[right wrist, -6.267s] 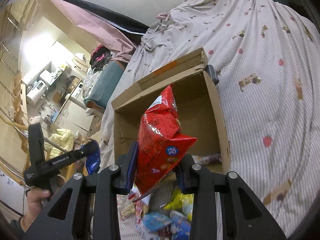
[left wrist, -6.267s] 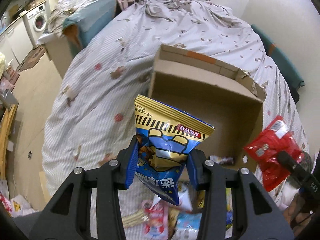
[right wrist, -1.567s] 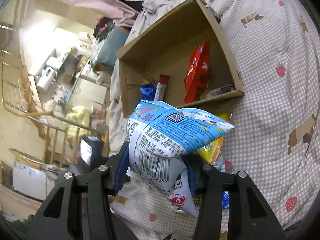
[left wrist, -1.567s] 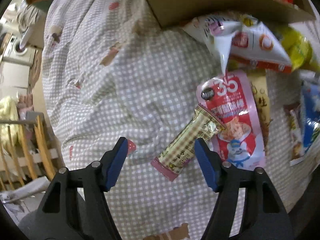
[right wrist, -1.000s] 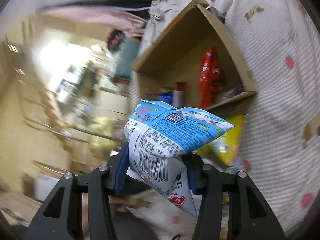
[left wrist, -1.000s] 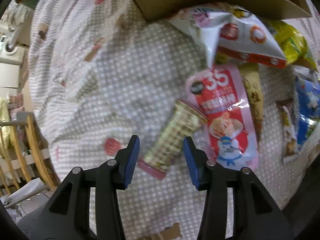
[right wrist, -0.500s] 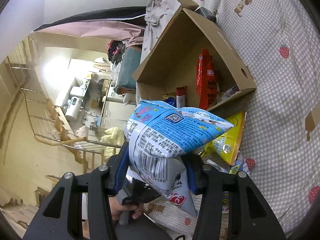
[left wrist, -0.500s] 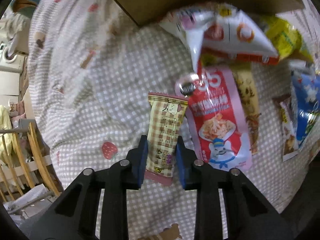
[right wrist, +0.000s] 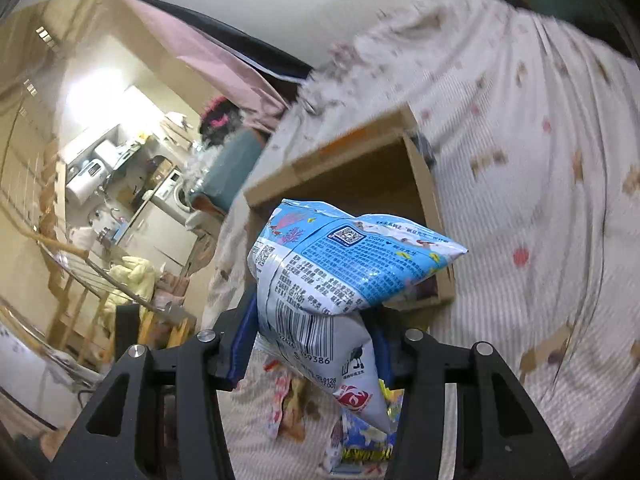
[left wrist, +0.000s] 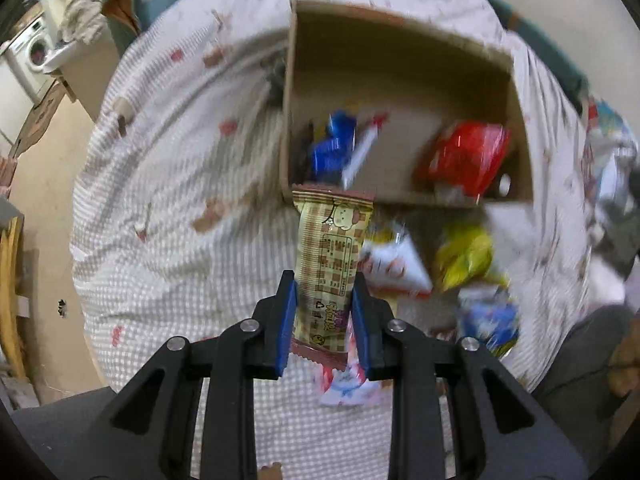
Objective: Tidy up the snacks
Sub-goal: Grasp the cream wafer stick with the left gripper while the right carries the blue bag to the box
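Observation:
My left gripper (left wrist: 324,312) is shut on a slim beige checkered snack bar (left wrist: 330,256), held upright above the bed. Beyond it stands an open cardboard box (left wrist: 400,60) with a blue packet (left wrist: 334,146), a white-red stick (left wrist: 362,148) and a red bag (left wrist: 466,160) inside. In the right wrist view my right gripper (right wrist: 316,344) is shut on a puffy light-blue snack bag (right wrist: 344,264), which hides most of the same box (right wrist: 424,184). Loose snacks lie in front of the box: a white bag (left wrist: 396,268), a yellow bag (left wrist: 464,256) and a blue one (left wrist: 488,320).
The box sits on a bed with a white checkered cover (left wrist: 180,208) printed with bears and strawberries. Left of the bed are a floor (left wrist: 44,152), a washing machine (left wrist: 34,50) and a wooden rack (right wrist: 92,280). More packets (right wrist: 292,408) lie under the right gripper.
The left gripper shut on the checkered bar and lifted it off the bed, tilting up until the box's inside shows. The right gripper rose and turned with the blue bag still held.

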Demonstrator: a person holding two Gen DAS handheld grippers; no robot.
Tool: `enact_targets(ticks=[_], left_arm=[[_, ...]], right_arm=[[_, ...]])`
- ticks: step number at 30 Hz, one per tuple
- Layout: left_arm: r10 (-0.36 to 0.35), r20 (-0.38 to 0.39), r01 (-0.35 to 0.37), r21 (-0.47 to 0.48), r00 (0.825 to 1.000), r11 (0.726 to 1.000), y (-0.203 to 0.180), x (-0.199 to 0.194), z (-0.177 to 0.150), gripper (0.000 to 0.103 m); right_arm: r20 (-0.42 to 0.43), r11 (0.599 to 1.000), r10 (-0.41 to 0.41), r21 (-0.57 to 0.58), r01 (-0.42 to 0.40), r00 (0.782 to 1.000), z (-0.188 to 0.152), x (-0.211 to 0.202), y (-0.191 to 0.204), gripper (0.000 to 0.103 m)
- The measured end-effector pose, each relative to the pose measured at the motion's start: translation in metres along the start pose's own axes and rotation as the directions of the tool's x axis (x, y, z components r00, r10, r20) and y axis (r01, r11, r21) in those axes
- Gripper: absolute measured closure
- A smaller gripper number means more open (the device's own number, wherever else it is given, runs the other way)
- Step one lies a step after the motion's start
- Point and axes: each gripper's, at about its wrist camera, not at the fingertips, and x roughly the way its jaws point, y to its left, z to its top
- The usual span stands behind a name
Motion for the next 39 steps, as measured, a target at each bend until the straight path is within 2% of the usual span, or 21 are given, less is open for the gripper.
enact_targets(ticks=[4, 8, 13, 17, 23, 28, 29, 30, 33, 39], left_arm=[[-0.015, 0.061, 0.019, -0.067, 0.998, 0.998, 0.009, -0.010, 0.024, 0.081], [-0.002, 0.099, 0.012, -0.100, 0.995, 0.995, 0.015, -0.015, 0.047, 0.080], [0.007, 0.139, 0.003, -0.074, 0.990, 0.997, 0.009, -0.011, 0.071, 0.081], [-0.016, 0.152, 0.026, -0.063, 0.988, 0.998, 0.002, 0.001, 0.088, 0.080], [-0.054, 0.181, 0.065, -0.058, 0.982, 0.996, -0.006, 0.031, 0.096, 0.080], [0.012, 0.174, -0.008, -0.023, 0.985, 1.000, -0.009, 0.052, 0.095, 0.080], [0.008, 0.168, -0.004, -0.026, 0.986, 1.000, -0.008, 0.055, 0.096, 0.080], [0.000, 0.157, 0.005, -0.032, 0.988, 0.999, -0.008, 0.057, 0.096, 0.080], [-0.008, 0.146, 0.013, -0.036, 0.989, 0.999, -0.010, 0.061, 0.095, 0.080], [-0.022, 0.130, 0.023, -0.004, 0.991, 1.000, -0.018, 0.065, 0.092, 0.080]], right_arm=[[0.036, 0.998, 0.011, -0.064, -0.009, 0.999, 0.011, 0.000, 0.014, 0.052], [0.035, 0.999, 0.017, -0.046, -0.015, 0.999, 0.026, 0.012, 0.012, 0.052], [0.020, 0.999, 0.018, -0.030, -0.018, 1.000, 0.044, 0.033, 0.005, 0.052], [-0.010, 0.999, 0.018, -0.029, -0.018, 1.000, 0.054, 0.060, 0.001, 0.052], [-0.086, 0.999, 0.022, -0.032, -0.025, 0.996, 0.044, 0.103, -0.010, 0.052], [-0.188, 0.992, -0.085, -0.112, 0.065, 0.979, 0.025, 0.133, -0.016, 0.052], [-0.212, 0.989, -0.107, -0.120, 0.083, 0.972, 0.022, 0.139, -0.018, 0.052], [-0.226, 0.982, -0.161, -0.137, 0.133, 0.961, 0.020, 0.144, -0.021, 0.052], [-0.227, 0.962, -0.257, -0.157, 0.226, 0.939, 0.017, 0.148, -0.031, 0.052], [-0.233, 0.993, -0.106, -0.073, 0.091, 0.967, 0.018, 0.145, -0.034, 0.052]])
